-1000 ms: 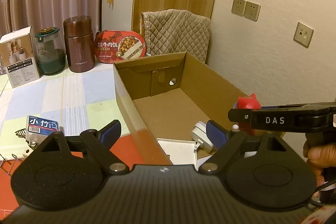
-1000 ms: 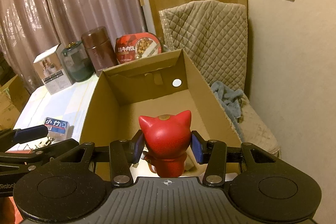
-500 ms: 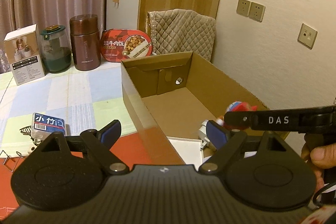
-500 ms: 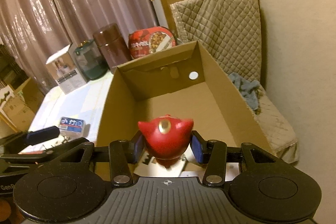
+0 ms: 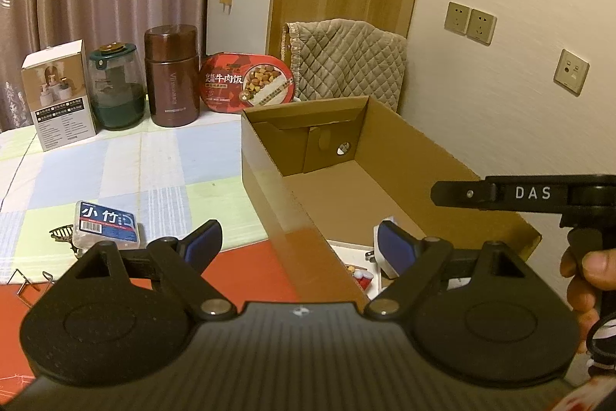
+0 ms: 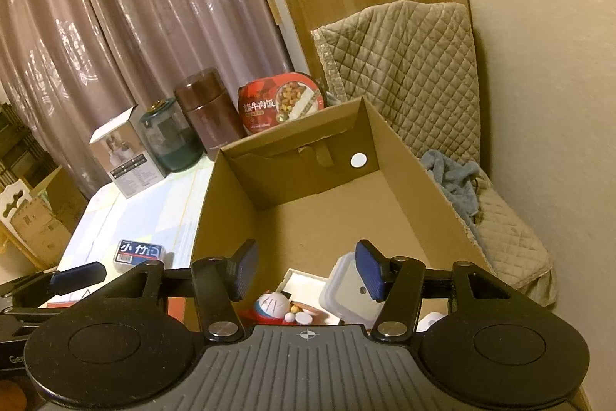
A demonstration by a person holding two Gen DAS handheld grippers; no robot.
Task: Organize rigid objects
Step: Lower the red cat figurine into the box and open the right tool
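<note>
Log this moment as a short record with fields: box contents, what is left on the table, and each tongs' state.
box: open cardboard box on the table
in box: red toy lying at the near end, beside a white plug
on table: blue packet, white carton, green jar, brown flask, meal tray
left tongs: open, empty
right tongs: opening above the toy, not touching it

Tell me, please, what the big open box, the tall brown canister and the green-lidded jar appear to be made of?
The box looks like plain brown corrugated cardboard: matte, with folded flaps and a punched hole. The tall brown canister seems to be metal with a glossy coppery coating, going by its sheen; plastic is possible. The green-lidded jar looks like clear glass or plastic, as its contents show through.
</note>
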